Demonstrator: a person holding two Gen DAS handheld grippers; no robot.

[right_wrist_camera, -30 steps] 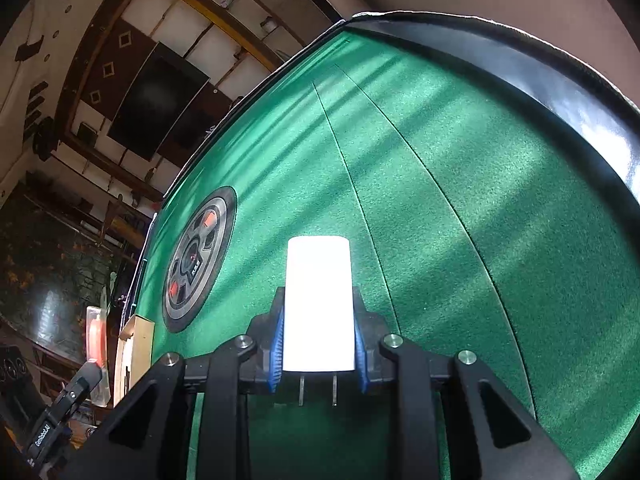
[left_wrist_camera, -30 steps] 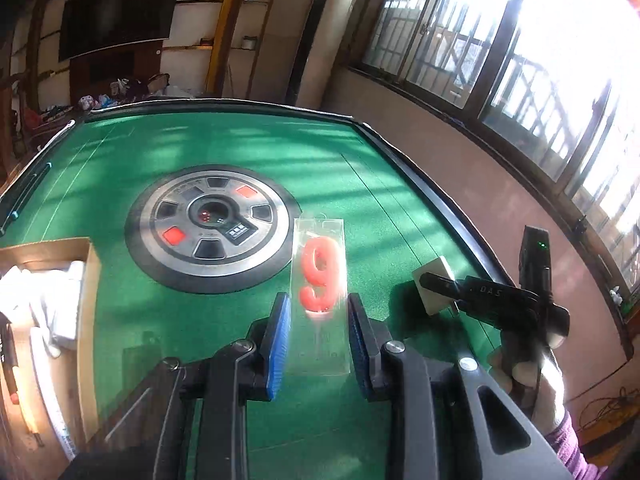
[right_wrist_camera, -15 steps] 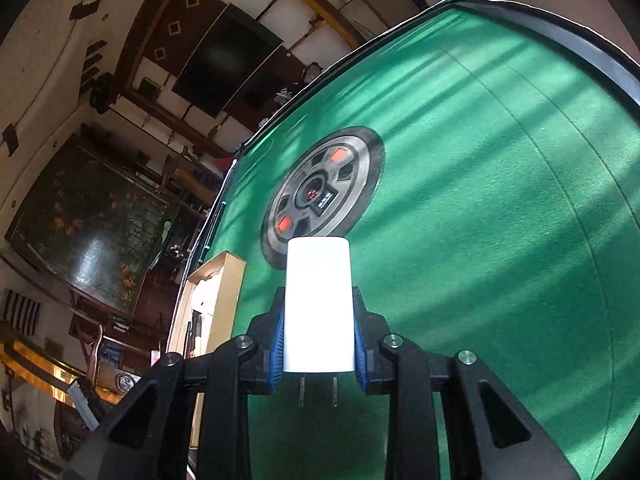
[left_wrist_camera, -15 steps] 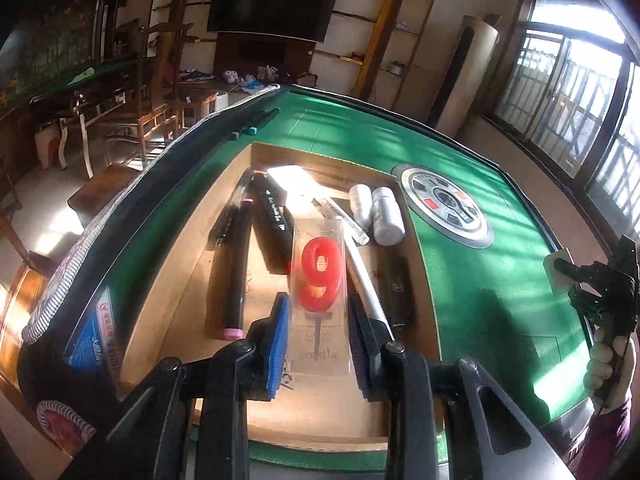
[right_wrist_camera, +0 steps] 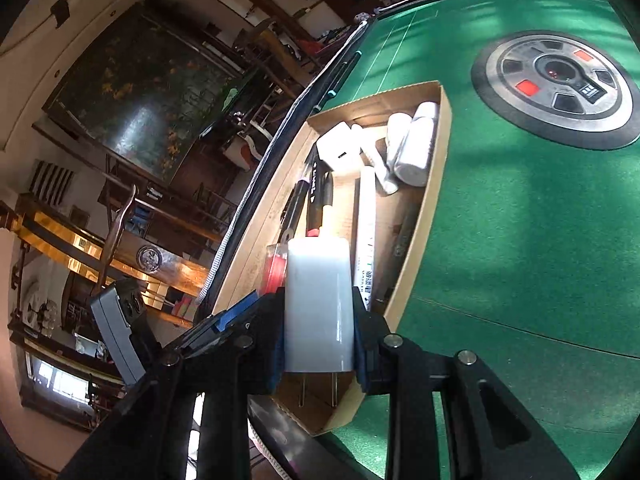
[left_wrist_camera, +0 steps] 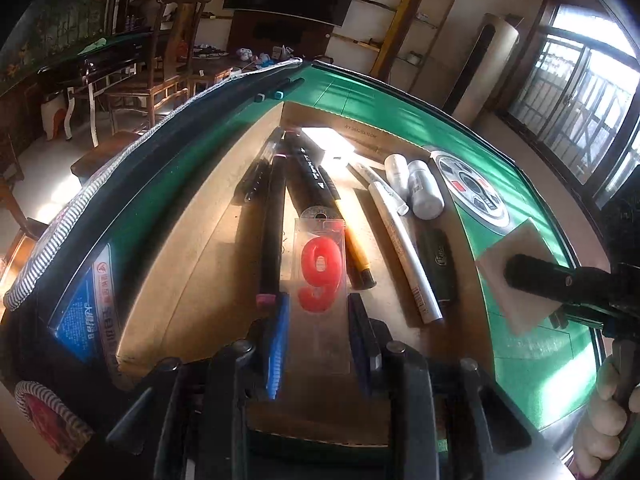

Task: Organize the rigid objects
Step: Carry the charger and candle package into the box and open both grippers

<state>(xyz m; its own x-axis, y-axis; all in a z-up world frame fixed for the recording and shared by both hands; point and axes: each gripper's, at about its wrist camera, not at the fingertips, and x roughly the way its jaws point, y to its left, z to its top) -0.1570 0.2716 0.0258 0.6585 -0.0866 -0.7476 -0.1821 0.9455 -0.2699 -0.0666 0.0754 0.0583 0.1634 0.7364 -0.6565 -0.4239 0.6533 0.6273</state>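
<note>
My left gripper (left_wrist_camera: 318, 320) is shut on a clear packet holding a red number 9 candle (left_wrist_camera: 320, 276), above the near end of a shallow cardboard tray (left_wrist_camera: 188, 264). My right gripper (right_wrist_camera: 319, 320) is shut on a white plug adapter (right_wrist_camera: 319, 300), its two prongs pointing back toward me, over the tray's near end (right_wrist_camera: 420, 216). The adapter also shows in the left wrist view (left_wrist_camera: 516, 276), to the right of the tray over green felt. The candle packet's red edge shows just left of the adapter in the right wrist view (right_wrist_camera: 274, 268).
The tray holds black markers (left_wrist_camera: 304, 168), a yellow pen (left_wrist_camera: 352, 240), a white pen (left_wrist_camera: 404, 248), a dark green lighter (left_wrist_camera: 438, 264), two white bottles (left_wrist_camera: 424, 192) and a white charger block (left_wrist_camera: 328, 144). A round grey control panel (right_wrist_camera: 560, 84) is set in the green table. Chairs (left_wrist_camera: 160, 60) stand beyond the table's left edge.
Both grippers have swung from the open green felt to the cardboard tray and closed in on it. Each still holds its object.
</note>
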